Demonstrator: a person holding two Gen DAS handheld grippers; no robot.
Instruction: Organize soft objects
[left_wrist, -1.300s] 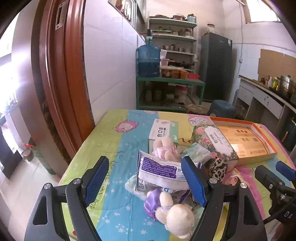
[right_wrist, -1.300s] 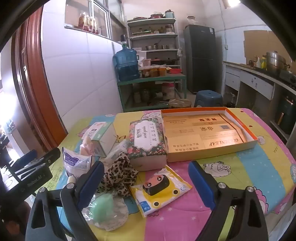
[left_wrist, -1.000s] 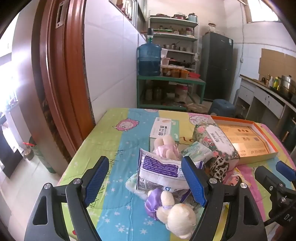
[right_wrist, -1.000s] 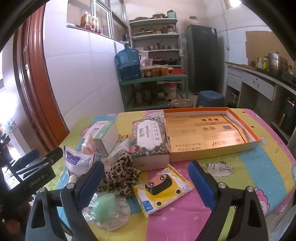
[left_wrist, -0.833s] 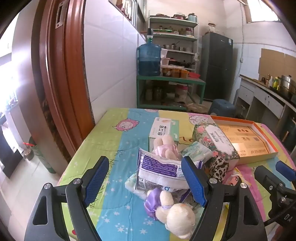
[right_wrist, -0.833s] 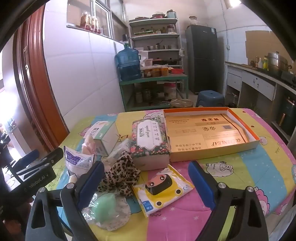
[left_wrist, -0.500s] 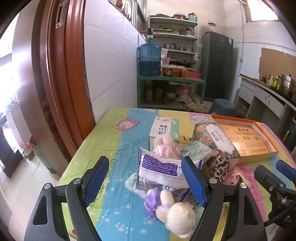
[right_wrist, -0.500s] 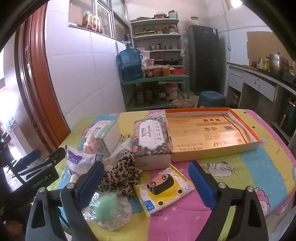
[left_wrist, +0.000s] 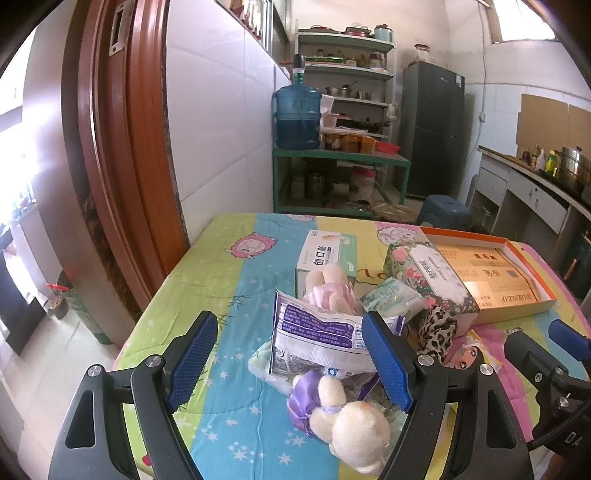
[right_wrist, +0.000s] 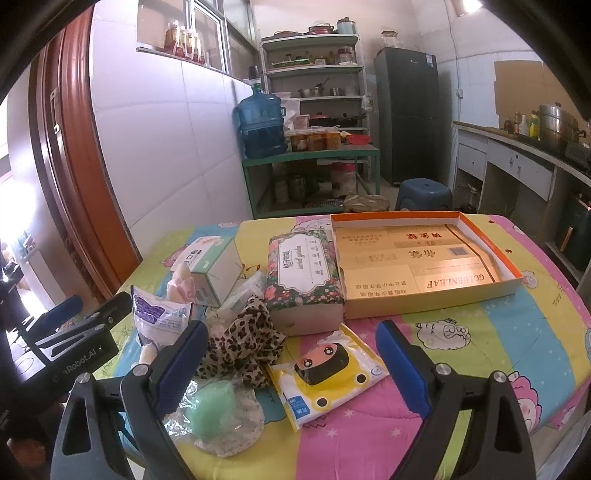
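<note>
Two grippers over a pile of soft things, both with fingers wide.
Left wrist view: left gripper (left_wrist: 286, 363) holds nothing; plush toy (left_wrist: 343, 419) lies at lower centre.
Right wrist view: right gripper (right_wrist: 291, 363) is empty; leopard cloth (right_wrist: 242, 341) left of centre, orange box (right_wrist: 424, 258) upper right.

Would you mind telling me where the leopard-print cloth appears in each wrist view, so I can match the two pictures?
Left wrist view: the leopard-print cloth sits right of centre, just beyond the left gripper's right-hand finger.
Right wrist view: the cloth lies left of centre, just beyond the right gripper's left-hand finger.
Shared landmark: the floral tissue box, directly behind the cloth in both.
</note>
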